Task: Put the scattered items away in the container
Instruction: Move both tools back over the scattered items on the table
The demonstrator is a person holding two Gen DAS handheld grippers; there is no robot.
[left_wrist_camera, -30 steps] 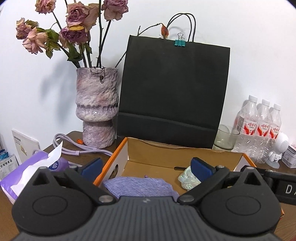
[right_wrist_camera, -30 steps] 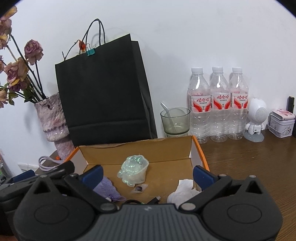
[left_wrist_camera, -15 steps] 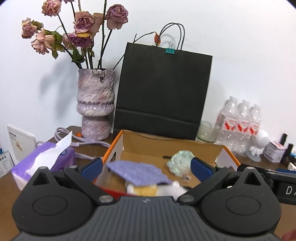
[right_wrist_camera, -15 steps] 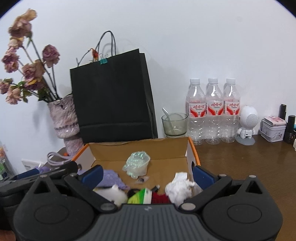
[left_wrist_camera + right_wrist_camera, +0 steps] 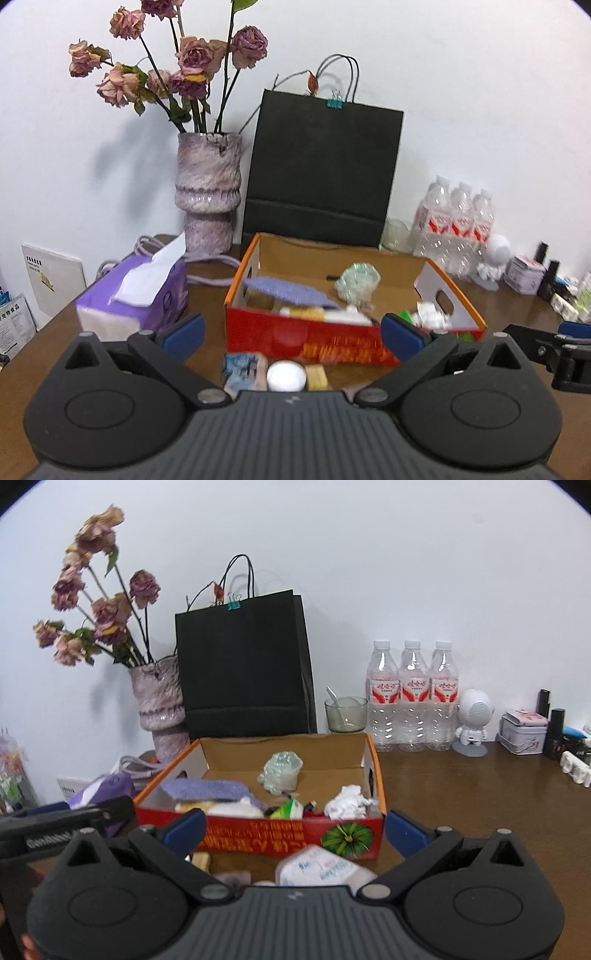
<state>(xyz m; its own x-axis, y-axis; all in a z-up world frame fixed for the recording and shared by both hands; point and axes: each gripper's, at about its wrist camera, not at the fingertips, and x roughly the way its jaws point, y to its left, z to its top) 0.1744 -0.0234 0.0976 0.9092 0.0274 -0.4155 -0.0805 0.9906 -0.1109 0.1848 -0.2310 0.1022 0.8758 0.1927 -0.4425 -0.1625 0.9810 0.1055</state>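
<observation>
so far, partly done. cardboard box [image 5: 291, 834] mid-table, near black bag [image 5: 243, 664]. inside: purple cloth [image 5: 207, 789] left, clear crumpled wrap [image 5: 280, 771] far middle, white paper wad [image 5: 347, 803] right, green packet [image 5: 288, 809] near wall. left out, on table just before box's near wall: blue-print packet [image 5: 242, 371], white round lid [image 5: 286, 376], small tan block [image 5: 316, 376], white printed pouch [image 5: 317, 867]. left gripper [image 5: 291, 332] spread wide, empty. right gripper [image 5: 295, 829] likewise spread, empty. judged: four or so items to go.

Left hand-held gripper [image 5: 291, 330] and right hand-held gripper [image 5: 295, 829], jaws spread wide, empty.
</observation>
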